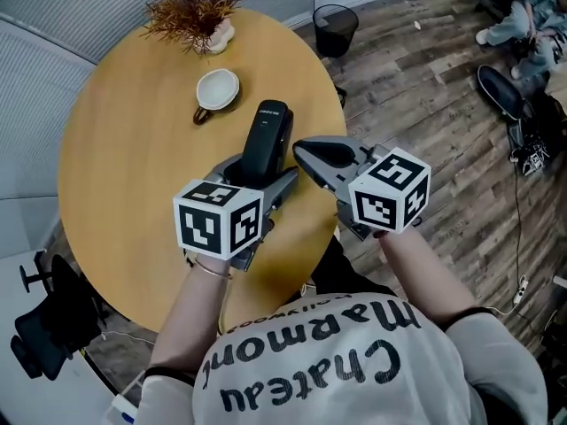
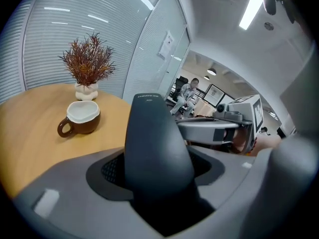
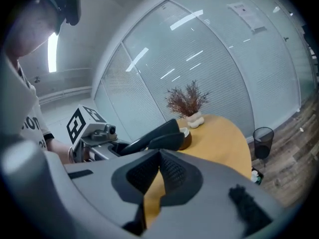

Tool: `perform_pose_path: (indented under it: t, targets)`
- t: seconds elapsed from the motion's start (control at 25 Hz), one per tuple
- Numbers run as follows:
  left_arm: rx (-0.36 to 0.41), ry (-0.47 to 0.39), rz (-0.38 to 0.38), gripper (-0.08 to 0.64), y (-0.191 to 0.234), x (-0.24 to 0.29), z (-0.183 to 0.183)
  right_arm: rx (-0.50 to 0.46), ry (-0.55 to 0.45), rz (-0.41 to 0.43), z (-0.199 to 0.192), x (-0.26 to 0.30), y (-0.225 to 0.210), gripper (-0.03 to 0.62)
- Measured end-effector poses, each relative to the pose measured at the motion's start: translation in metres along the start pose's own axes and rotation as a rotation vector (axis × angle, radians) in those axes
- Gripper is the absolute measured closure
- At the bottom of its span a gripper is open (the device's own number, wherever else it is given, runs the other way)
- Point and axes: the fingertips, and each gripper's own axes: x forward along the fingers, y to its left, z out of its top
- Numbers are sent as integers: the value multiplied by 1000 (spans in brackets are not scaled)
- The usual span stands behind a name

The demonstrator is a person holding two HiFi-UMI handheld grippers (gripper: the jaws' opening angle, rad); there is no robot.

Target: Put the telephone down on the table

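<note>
I see a round wooden table point(image 1: 124, 166) standing on a plank floor point(image 1: 425, 87). Toward its far edge a brown mug point(image 1: 216, 91) with a white inside sits upright. Just beyond it is a pale vase point(image 1: 220, 35) of dried reddish sprigs. A black wastebasket point(image 1: 335, 27) stands on the floor near the table's far rim.

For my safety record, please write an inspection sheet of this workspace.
Surface: round wooden table.
Job's things: black telephone handset, gripped in the left gripper, not yet laid down.
Clutter: brown cup; dried plant in a white pot.
Grippers: left gripper shut on the telephone handset; right gripper shut, nothing between its jaws.
Cables: thin cable on the floor at the right.
Surroundings: wood floor, black wastebasket, black chair, glass wall with blinds.
</note>
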Motion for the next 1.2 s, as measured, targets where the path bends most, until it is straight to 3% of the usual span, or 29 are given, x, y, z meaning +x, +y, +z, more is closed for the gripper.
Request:
perform_pose_path:
  t: [0.2,0.44,0.76,1.2]
  targets:
    - [-47,13,42,225,1,22,1,34,32,81,-3,5,-8,578]
    - [-62,83,116,225,17,51,-19,40,95,98,-21,6,-31,578]
    - [-85,163,158,225,28,68,-35,84,133,114,-37,5,-47,578]
    - [-110,183,189,225,37,81,-38,105,154,157,-45,9,-49,578]
